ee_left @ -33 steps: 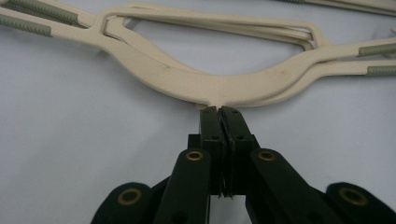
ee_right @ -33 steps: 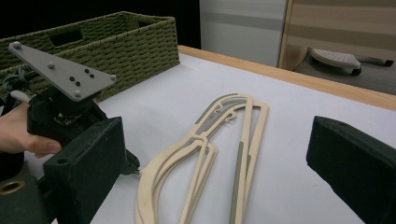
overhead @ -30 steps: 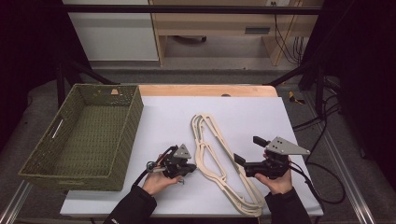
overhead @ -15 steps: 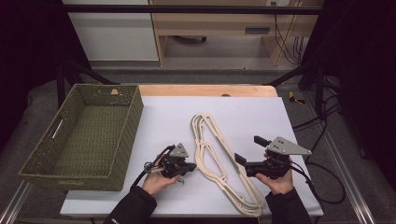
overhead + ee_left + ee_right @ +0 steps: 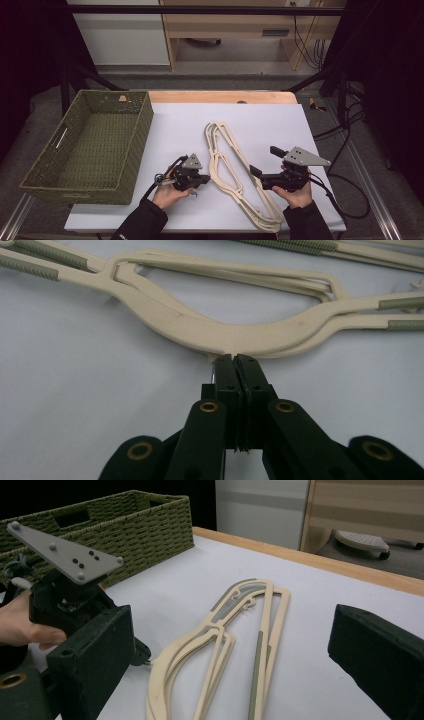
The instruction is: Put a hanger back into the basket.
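Cream hangers point(image 5: 235, 170) lie stacked mid-table, at 3 o'clock from the green wicker basket point(image 5: 92, 145). Left gripper point(image 5: 234, 362) is pressed shut on a hanger's hook stub; right gripper point(image 5: 261, 161) is spread wide, over the stack. Looks like pick-up; next: lift one free, probably basket-bound.

Cream plastic hangers point(image 5: 235, 170) lie flat and stacked on the white table, grey ribbed grips along their arms; the curved neck point(image 5: 225, 335) sits just past closed fingertips, apparently touching a small metal hook.
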Action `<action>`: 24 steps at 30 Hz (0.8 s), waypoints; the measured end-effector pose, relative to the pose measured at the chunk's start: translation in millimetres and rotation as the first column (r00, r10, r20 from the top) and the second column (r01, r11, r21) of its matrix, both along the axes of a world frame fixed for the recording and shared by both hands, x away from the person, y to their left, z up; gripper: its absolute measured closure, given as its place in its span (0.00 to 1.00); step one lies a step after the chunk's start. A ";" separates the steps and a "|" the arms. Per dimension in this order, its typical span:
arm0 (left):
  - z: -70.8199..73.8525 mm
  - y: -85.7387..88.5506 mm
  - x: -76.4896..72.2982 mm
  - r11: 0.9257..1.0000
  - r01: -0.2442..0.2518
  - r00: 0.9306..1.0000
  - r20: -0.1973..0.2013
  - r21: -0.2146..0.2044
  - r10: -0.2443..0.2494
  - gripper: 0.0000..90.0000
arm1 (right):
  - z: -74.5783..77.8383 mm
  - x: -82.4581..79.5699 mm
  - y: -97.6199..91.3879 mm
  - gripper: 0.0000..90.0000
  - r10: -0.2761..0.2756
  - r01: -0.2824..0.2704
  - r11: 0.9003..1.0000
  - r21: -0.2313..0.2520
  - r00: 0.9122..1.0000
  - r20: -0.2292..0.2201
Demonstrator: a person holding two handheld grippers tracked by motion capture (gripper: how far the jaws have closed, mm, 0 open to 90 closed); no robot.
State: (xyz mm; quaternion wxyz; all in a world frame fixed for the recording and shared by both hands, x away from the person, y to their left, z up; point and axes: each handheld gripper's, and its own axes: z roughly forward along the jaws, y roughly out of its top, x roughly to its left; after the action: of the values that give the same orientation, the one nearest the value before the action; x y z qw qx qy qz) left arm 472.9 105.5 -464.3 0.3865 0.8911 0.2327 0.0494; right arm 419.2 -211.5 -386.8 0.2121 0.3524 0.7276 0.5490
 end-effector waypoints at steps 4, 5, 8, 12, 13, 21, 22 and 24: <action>2.3 -0.7 -0.4 1.000 -0.009 1.000 0.001 0.001 0.009 0.98 | -1.7 0.7 2.0 0.06 0.002 -0.002 1.000 -0.003 1.000 -0.008; 1.2 -0.9 -0.1 1.000 -0.011 1.000 0.000 0.008 0.011 0.98 | -1.7 0.7 1.9 0.06 0.005 -0.005 1.000 -0.005 1.000 -0.008; -2.9 -2.1 0.8 0.999 0.000 1.000 -0.008 0.039 0.000 0.98 | -1.1 0.4 1.7 0.06 0.003 -0.003 1.000 0.000 1.000 -0.007; 3.4 -1.4 -1.3 1.000 -0.006 1.000 0.000 0.007 0.006 0.98 | -0.3 -0.1 0.8 0.06 0.006 -0.006 1.000 0.007 1.000 -0.002; 5.7 -1.0 -1.8 1.000 -0.010 1.000 0.000 -0.004 0.010 0.98 | -0.9 0.2 1.6 0.06 0.007 -0.007 1.000 0.007 1.000 -0.002; 17.7 -3.9 -7.2 1.000 -0.002 1.000 0.010 0.012 0.002 0.99 | -8.4 2.2 15.1 0.07 0.035 -0.035 0.999 -0.006 0.999 -0.033; 19.5 -4.2 -8.1 1.000 -0.002 1.000 0.013 0.014 0.002 0.99 | -9.1 2.3 16.8 0.08 0.039 -0.039 0.999 -0.010 0.999 -0.034; 23.4 -5.0 -9.8 1.000 -0.007 1.000 0.016 0.013 0.007 0.99 | -10.2 2.1 20.2 0.08 0.043 -0.043 0.999 -0.009 0.998 -0.039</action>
State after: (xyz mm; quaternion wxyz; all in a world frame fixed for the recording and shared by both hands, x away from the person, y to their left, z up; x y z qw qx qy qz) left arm 463.1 100.5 -440.9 0.3824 0.8923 0.2326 0.0592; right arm 421.3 -191.3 -397.0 0.1877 0.3463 0.7417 0.5428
